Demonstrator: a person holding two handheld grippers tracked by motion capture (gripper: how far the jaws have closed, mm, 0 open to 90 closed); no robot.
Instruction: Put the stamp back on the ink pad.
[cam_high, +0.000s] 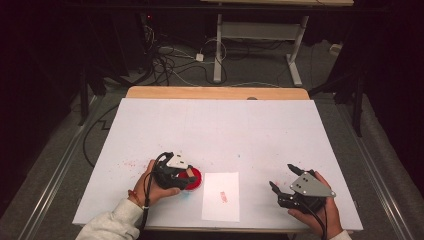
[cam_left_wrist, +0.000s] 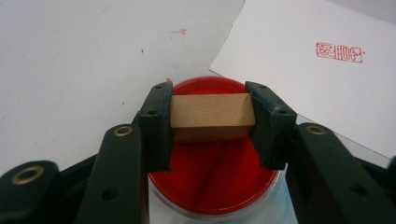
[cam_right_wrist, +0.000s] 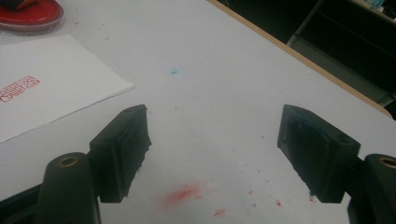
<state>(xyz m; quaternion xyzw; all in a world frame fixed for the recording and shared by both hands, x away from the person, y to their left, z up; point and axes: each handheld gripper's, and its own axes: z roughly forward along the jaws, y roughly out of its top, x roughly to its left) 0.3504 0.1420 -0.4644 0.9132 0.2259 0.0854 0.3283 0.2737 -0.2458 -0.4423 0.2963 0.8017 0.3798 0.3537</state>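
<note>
Left gripper (cam_left_wrist: 212, 123) clamps a rectangular wooden stamp (cam_left_wrist: 211, 116), long axis crosswise between the jaws, over the round glossy red ink pad (cam_left_wrist: 215, 182). Right gripper (cam_right_wrist: 215, 154) gapes wide, holding nothing, above the white table (cam_right_wrist: 210, 93).

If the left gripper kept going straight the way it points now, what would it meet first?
The left gripper, shut on the wooden stamp block, points down at the red ink pad; the block would likely meet its surface first. Whether they already touch is unclear.

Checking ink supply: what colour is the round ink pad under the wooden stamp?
Red ink pad, clearest in the left gripper view.
</note>
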